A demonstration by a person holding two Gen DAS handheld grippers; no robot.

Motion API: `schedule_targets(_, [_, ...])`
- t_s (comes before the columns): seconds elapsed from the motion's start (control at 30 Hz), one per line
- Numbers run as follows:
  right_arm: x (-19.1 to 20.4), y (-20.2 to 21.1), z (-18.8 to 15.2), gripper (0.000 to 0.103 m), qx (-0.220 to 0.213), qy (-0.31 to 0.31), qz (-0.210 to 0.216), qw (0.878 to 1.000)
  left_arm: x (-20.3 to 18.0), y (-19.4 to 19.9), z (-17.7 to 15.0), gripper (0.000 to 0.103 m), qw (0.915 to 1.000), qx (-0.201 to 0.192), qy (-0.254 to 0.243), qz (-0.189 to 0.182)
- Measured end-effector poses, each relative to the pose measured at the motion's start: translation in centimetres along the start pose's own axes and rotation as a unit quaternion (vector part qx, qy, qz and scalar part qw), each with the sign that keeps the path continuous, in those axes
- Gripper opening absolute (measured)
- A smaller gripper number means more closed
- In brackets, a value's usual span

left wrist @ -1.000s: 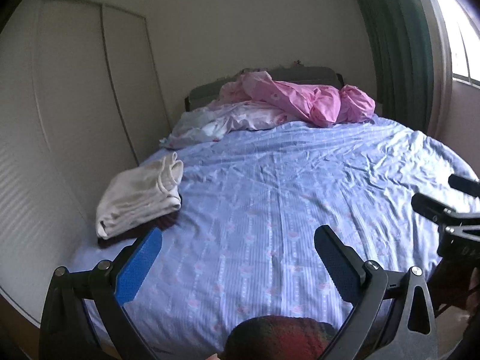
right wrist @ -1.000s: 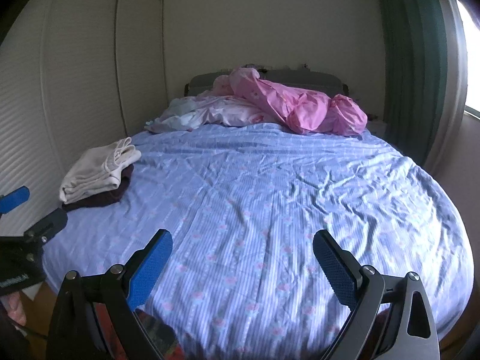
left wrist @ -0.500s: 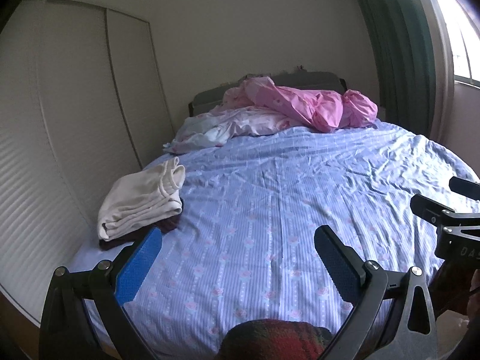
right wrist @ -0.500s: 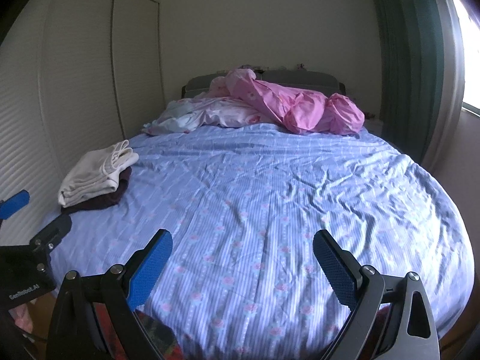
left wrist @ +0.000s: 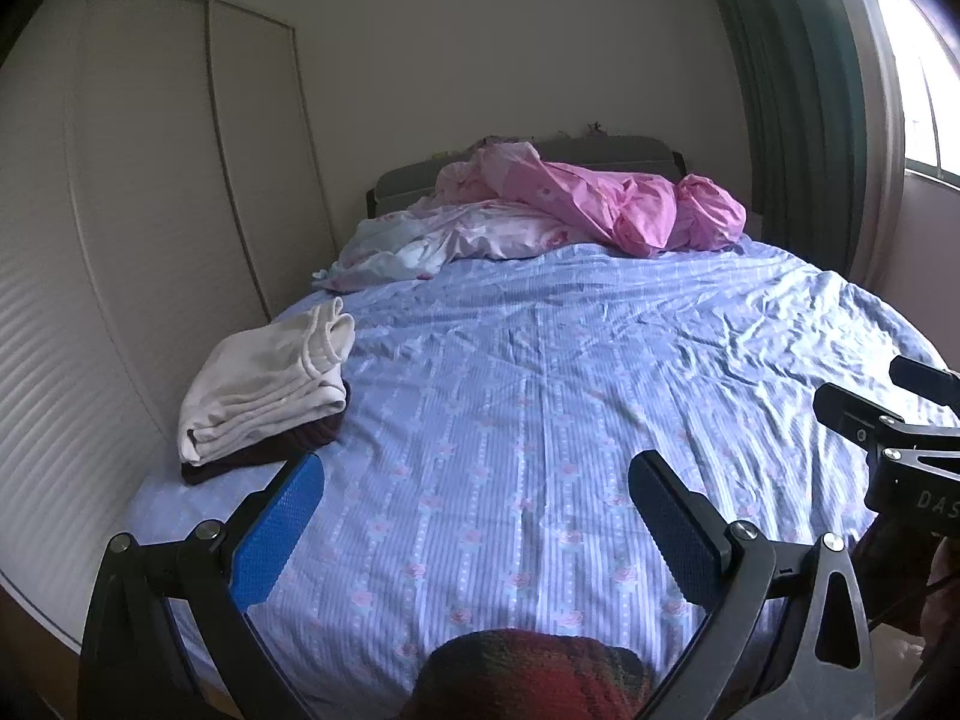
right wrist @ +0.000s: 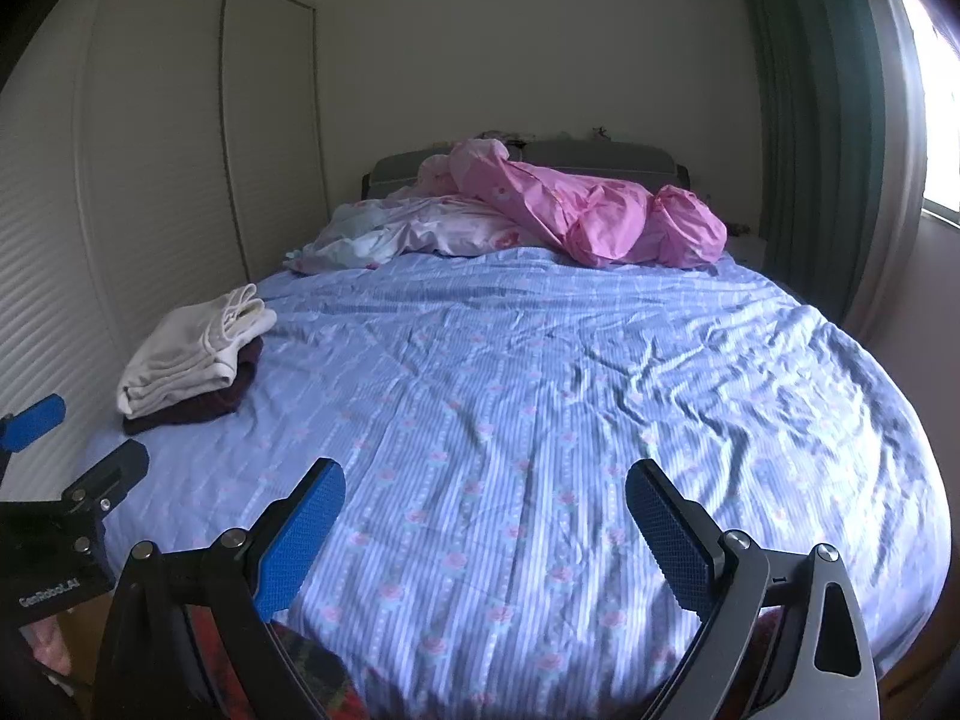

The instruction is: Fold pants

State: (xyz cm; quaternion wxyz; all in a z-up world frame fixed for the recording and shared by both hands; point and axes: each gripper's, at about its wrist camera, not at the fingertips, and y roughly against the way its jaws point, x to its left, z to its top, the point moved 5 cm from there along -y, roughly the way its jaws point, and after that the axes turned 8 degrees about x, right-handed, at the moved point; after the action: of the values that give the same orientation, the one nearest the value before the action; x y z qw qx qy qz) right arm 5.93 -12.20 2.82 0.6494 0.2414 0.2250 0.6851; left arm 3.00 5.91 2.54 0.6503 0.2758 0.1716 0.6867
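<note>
Nearest in the left wrist view, a red plaid cloth [left wrist: 534, 675] bulges at the bottom edge, w/ the left gripper [left wrist: 474, 501] above it; its fingers [left wrist: 279, 531] stand wide apart and hold nothing. The same plaid cloth shows low in the right wrist view, under the right gripper [right wrist: 483, 510], also spread wide and empty. I cannot tell if this plaid cloth is the pants. Both grippers hover over the near edge of the bed [left wrist: 540, 420], which has a blue striped sheet w/ small pink flowers, wrinkled more on the right side. At the left side of the bed, approx. halfway back, lies a folded cream garment [left wrist: 270, 378] on top of a dark maroon garment [left wrist: 270, 450]; they touch, the cream one on top. Farther, at the head of the bed, a pale floral blanket [left wrist: 444, 237] lies crumpled, and a bright pink bedding bundle [left wrist: 624, 207] rests against the grey headboard [left wrist: 600, 150]. Left of the bed are white closet doors [left wrist: 180, 180]; at far right a green curtain [left wrist: 798, 90] hangs beside a bright window [left wrist: 918, 90].
</note>
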Motion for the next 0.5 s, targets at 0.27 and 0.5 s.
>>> schedule_targets(0.27, [0.17,-0.06,-0.03,0.095,0.004,-0.001,-0.002,1.0,-0.41,-0.05,-0.11,0.103,1.0,0.002,0.0,-0.006])
schedule_targets(0.5, [0.04,-0.24,0.02,0.095,0.004,-0.002,-0.002,1.0,-0.81,0.1,-0.32,0.103,1.0,0.003,-0.002,-0.007])
